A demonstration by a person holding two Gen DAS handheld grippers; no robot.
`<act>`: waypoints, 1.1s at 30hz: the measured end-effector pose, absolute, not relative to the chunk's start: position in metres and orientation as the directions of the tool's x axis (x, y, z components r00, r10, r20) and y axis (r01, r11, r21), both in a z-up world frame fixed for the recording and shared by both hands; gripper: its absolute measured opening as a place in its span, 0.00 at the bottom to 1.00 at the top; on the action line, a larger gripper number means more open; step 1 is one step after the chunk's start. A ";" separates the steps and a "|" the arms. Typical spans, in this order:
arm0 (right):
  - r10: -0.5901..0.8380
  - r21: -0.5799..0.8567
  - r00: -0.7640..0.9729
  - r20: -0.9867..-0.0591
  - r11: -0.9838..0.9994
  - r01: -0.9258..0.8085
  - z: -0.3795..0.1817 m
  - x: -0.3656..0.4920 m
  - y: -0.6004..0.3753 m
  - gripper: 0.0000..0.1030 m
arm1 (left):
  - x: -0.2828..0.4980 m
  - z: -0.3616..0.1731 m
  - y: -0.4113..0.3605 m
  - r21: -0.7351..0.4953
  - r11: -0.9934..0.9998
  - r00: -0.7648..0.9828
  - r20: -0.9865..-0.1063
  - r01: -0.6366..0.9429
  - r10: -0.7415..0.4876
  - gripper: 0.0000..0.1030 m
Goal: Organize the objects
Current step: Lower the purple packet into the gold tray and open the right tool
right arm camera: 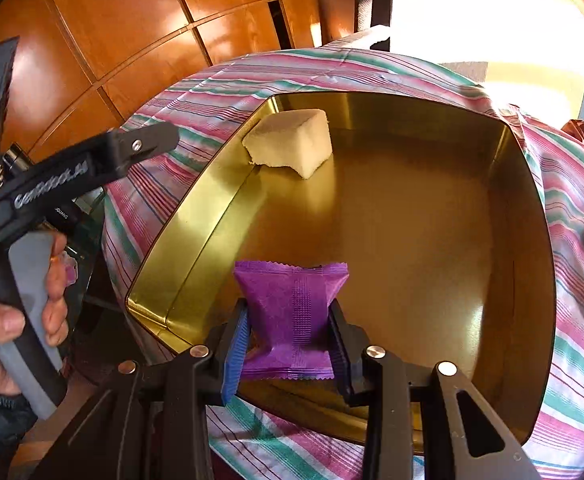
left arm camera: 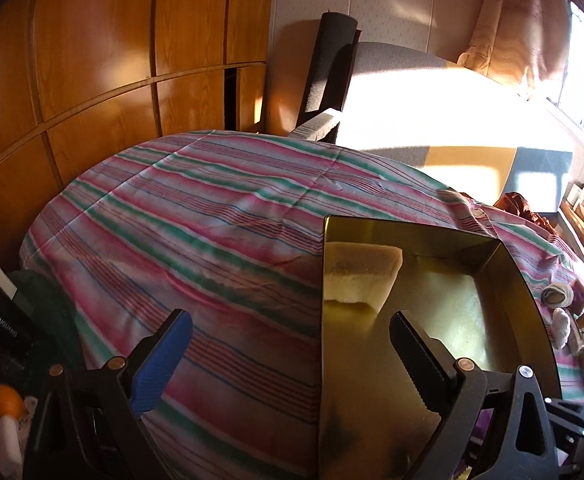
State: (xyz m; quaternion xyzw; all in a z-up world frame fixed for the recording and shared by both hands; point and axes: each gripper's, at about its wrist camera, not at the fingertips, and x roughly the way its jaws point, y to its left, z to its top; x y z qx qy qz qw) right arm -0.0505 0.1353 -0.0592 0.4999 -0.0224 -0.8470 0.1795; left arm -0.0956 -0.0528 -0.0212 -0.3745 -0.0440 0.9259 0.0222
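The right hand-held gripper (right arm camera: 289, 334) is clenched on a purple packet (right arm camera: 292, 316) over a gold tin (right arm camera: 195, 216). The left hand-held gripper (left arm camera: 292, 344) is released, holding nothing. A pale sponge block (right arm camera: 292, 142) sits at the tin's upper left.

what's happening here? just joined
A person is sorting small items into a gold tin on a striped cloth. The right claw is shut on a purple packet, held over the tin's near edge. The left claw is open and empty beside the tin. A pale foam block already sits in the tin's far corner.
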 end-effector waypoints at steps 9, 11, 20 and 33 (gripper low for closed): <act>-0.334 0.224 -0.439 -0.834 -0.933 0.283 -0.058 -0.061 0.115 0.35 | -0.053 -0.023 -0.090 -0.169 -0.981 -0.704 -0.708 0.094 0.055 0.97; -0.336 0.227 -0.435 -0.835 -0.931 0.284 -0.059 -0.061 0.111 0.35 | -0.048 -0.024 -0.092 -0.173 -0.980 -0.704 -0.708 0.095 0.057 0.97; -0.365 0.238 -0.411 -0.836 -0.914 0.328 -0.067 -0.062 0.085 0.35 | -0.033 -0.018 -0.099 -0.154 -0.980 -0.716 -0.698 0.130 0.014 0.97; -0.417 0.285 -0.399 -0.816 -0.893 0.348 -0.072 -0.052 0.080 0.45 | -0.022 -0.008 -0.099 -0.131 -0.982 -0.737 -0.676 0.138 -0.013 0.97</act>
